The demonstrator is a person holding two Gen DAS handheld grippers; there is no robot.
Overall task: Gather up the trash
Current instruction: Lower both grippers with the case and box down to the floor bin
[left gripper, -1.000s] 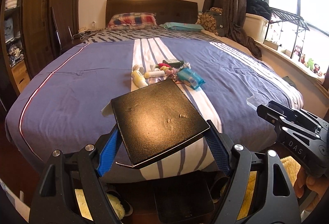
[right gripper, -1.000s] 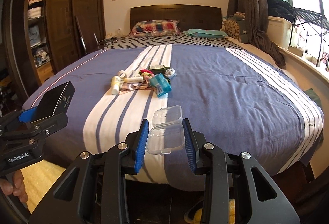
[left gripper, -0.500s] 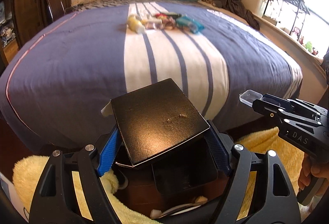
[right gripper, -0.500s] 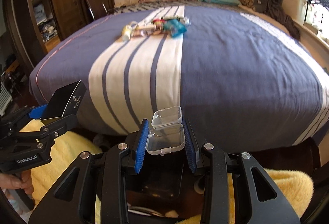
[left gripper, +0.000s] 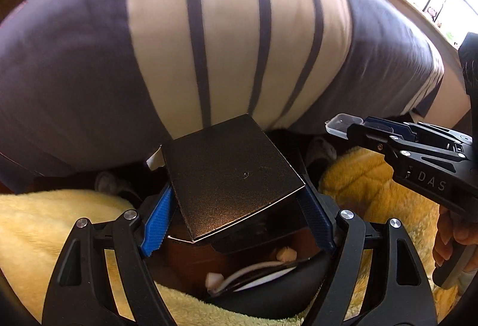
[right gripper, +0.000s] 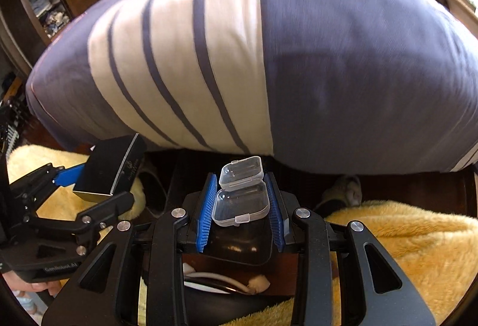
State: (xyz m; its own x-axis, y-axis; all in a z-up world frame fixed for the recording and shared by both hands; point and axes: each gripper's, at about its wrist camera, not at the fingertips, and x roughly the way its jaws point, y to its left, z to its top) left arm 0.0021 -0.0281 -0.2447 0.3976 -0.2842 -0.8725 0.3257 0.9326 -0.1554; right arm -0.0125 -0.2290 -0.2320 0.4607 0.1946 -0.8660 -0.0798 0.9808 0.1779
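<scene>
Left wrist view: left gripper (left gripper: 236,224) clamps a black box (left gripper: 230,176) above a dark bin (left gripper: 269,281) (white scraps inside) at the striped bed's (left gripper: 209,42) foot edge. Right gripper (right gripper: 240,206) squeezes a clear plastic case (right gripper: 240,203), lid tilted up, over that bin; yellow rug (right gripper: 403,236) flanks it.
</scene>
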